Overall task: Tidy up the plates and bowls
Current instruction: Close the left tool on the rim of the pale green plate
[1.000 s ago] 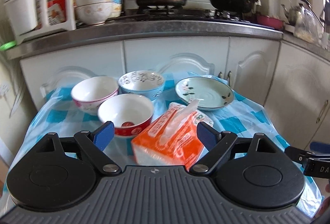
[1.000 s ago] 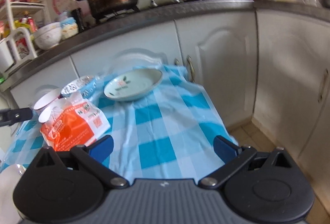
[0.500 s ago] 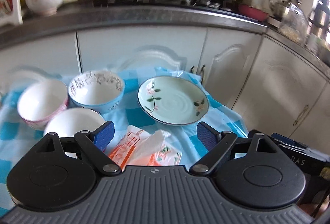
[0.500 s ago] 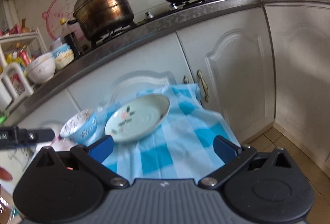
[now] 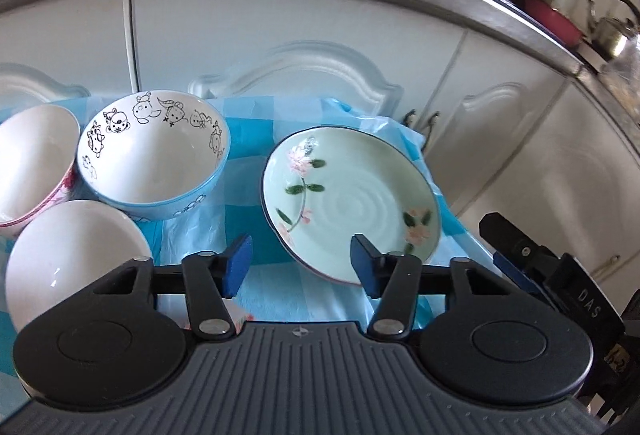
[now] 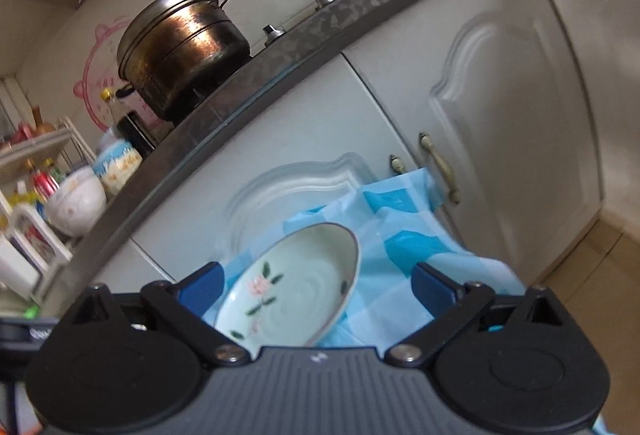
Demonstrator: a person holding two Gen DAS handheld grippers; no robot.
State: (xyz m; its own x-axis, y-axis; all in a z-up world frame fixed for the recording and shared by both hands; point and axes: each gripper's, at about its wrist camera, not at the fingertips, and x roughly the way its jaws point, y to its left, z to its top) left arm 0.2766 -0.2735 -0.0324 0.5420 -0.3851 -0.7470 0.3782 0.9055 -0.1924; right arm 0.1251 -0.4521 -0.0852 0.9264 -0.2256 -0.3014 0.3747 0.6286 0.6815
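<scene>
I can read only one word, "DAS", in white capitals on the black body of the right gripper [image 5: 560, 283], at about four o'clock in my left wrist view. White lettering on the left gripper [image 6: 24, 333] is too blurred to read.

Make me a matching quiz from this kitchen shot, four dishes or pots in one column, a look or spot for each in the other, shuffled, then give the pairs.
1. plate
2. cartoon bowl
3. lidded pot
4. pink-rimmed bowl

A. on the stove, dark and tarnished
B. blue outside, animal drawings inside
C. pale green with pink flowers
D. at the far left edge of the table, partly cut off

Pairs: 1-C, 2-B, 3-A, 4-D
</scene>
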